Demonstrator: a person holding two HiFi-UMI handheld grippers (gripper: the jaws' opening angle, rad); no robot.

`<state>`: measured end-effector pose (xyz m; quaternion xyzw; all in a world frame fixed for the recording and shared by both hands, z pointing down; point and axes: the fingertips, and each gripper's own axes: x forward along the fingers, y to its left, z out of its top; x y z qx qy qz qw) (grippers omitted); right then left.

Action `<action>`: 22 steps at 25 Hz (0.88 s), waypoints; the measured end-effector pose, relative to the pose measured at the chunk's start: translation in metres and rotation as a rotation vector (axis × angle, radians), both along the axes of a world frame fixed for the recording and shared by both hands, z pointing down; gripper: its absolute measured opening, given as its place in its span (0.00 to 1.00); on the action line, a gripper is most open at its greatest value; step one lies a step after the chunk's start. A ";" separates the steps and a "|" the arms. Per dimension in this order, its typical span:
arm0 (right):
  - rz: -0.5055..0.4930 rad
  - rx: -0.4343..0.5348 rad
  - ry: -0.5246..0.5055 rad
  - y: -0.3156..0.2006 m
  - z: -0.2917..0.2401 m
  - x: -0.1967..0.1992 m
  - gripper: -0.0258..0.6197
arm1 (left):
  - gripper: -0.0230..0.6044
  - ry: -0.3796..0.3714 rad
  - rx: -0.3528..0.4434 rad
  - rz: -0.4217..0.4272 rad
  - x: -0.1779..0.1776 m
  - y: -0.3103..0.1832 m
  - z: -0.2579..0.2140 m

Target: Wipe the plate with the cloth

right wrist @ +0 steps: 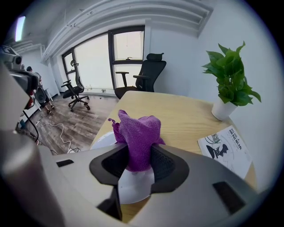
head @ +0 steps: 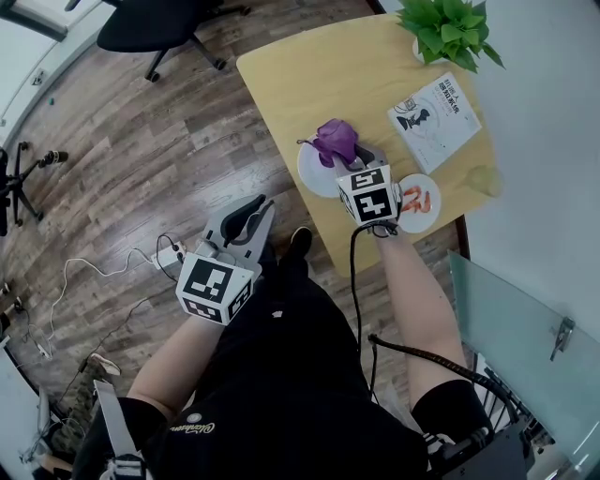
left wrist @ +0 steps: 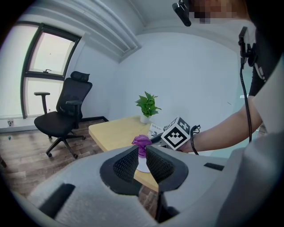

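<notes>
A white plate (head: 314, 172) lies on the yellow wooden table (head: 309, 75) near its front edge. My right gripper (head: 349, 157) is shut on a bunched purple cloth (head: 336, 141) and holds it over the plate. In the right gripper view the cloth (right wrist: 137, 133) stands up between the right gripper (right wrist: 140, 150) pads, with the plate (right wrist: 133, 188) just beneath. My left gripper (head: 255, 211) hangs off the table above the person's lap, jaws nearly together and empty. Past the left gripper (left wrist: 142, 148) the cloth (left wrist: 141, 141) and plate (left wrist: 143, 167) show in the distance.
A second small plate (head: 419, 202) with red pieces sits right of my right gripper. A booklet (head: 434, 110) and a potted plant (head: 450, 28) are at the far right of the table. An office chair (head: 159, 23) and cables (head: 112, 272) are on the wooden floor.
</notes>
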<state>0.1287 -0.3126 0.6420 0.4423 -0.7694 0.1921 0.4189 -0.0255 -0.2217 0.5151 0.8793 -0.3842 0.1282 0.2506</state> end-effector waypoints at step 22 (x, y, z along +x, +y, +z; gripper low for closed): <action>-0.019 -0.075 -0.086 0.089 0.001 -0.011 0.26 | 0.12 -0.001 0.001 0.045 0.020 0.002 0.004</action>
